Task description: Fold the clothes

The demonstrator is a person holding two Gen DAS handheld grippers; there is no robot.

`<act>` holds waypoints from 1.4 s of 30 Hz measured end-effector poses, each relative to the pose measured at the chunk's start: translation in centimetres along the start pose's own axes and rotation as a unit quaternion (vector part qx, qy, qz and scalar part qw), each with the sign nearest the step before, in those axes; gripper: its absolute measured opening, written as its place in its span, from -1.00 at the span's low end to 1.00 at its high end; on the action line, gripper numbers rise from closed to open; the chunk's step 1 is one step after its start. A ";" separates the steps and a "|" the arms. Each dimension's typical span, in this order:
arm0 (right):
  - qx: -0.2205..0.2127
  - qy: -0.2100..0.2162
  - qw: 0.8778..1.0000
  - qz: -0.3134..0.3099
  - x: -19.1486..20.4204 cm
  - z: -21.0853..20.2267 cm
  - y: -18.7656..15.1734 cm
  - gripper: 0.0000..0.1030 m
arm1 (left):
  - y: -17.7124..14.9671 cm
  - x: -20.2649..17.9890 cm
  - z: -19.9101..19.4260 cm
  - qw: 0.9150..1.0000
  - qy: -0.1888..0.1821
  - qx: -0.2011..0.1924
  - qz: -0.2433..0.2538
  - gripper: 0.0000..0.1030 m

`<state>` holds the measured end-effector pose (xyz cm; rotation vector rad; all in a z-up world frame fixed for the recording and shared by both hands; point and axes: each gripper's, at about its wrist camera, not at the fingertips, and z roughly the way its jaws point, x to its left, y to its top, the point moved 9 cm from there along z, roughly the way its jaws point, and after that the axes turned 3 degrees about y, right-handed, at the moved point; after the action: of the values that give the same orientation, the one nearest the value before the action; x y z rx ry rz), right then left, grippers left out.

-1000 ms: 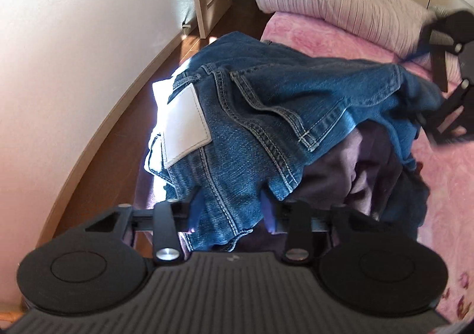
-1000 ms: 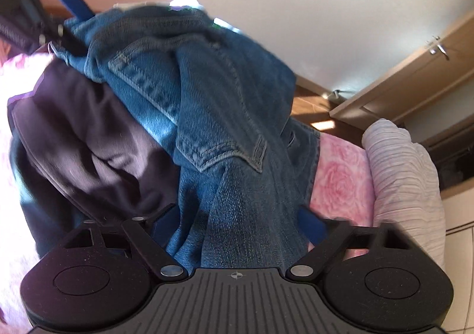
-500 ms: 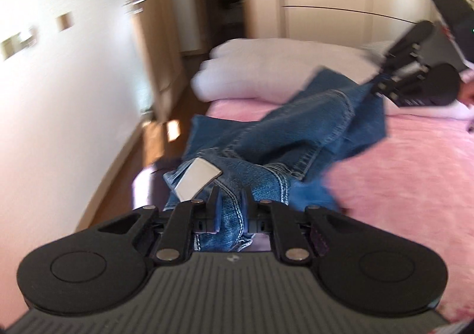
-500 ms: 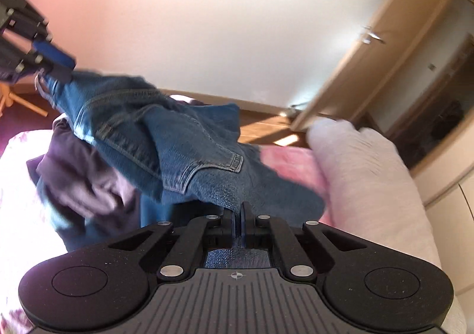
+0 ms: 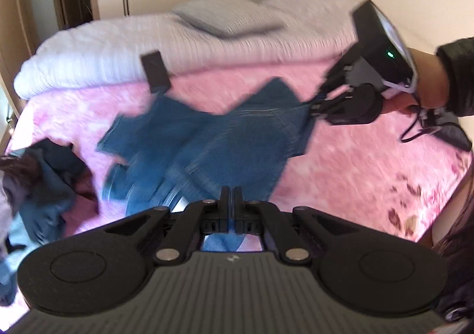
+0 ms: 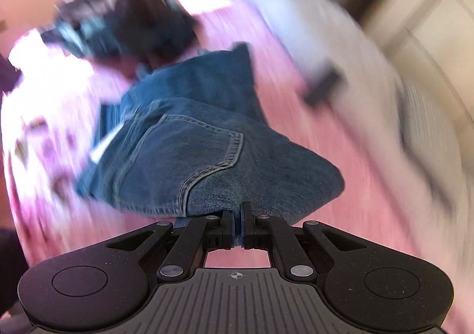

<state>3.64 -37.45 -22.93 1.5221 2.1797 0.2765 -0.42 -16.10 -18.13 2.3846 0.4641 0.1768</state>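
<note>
Jeans [image 5: 207,138] pinched in both tools

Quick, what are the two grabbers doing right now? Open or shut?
Left gripper: shut on the jeans.
Right gripper: shut on the jeans too.

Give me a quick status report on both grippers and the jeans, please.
Left gripper shut on jeans. Right gripper shut on jeans too. Jeans stretched between them above pink bedspread. Clothes pile off to the side, small dark object beyond.
</note>
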 end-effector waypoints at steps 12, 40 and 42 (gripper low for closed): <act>0.058 -0.075 0.988 0.125 -6.4 -2.1 -15.4 0.80 | -3.3 -0.1 9.0 0.996 0.017 0.076 0.032 -0.08; 0.103 0.305 0.940 -0.112 5.7 19.4 2.3 0.79 | -6.5 7.4 19.9 0.978 -0.139 0.077 0.132 -0.75; 0.116 0.291 0.943 -0.109 6.0 19.2 2.0 0.43 | -6.6 7.0 19.7 0.980 -0.133 0.079 0.127 -0.75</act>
<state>12.91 -33.05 -40.40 1.4210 2.9110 0.4540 9.10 -20.89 -37.29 2.5701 0.0493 -0.0691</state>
